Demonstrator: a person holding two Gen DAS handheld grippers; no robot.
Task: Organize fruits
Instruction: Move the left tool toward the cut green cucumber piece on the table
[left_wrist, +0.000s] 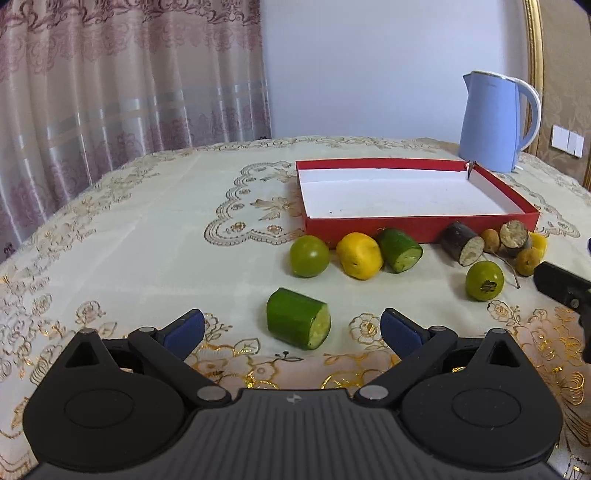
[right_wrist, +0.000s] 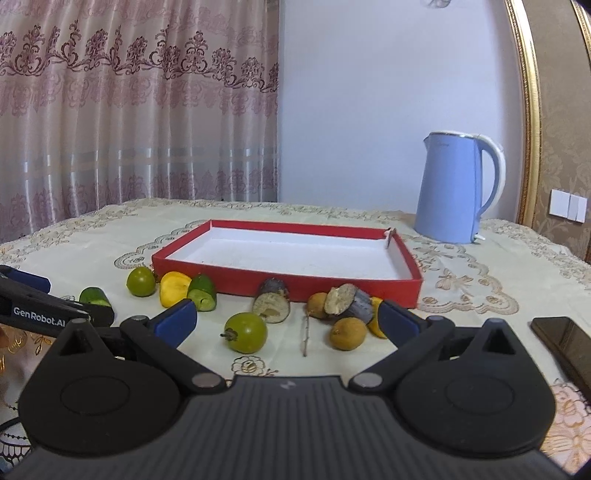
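Surface wears a cream embroidered cloth; patterned curtain and pale wall behind, blue kettle at the back. Red tray sits mid-surface, fruits scattered just in front of it. Left tongs wide near a cucumber piece; right tongs wide, holding nothing.

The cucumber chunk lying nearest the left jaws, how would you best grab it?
Grip the cucumber chunk across its green rounded sides, mid-length, coming straight forward and down with the open left gripper. It lies on its side, cut face toward the right, so the skin probably gives the steadier hold.
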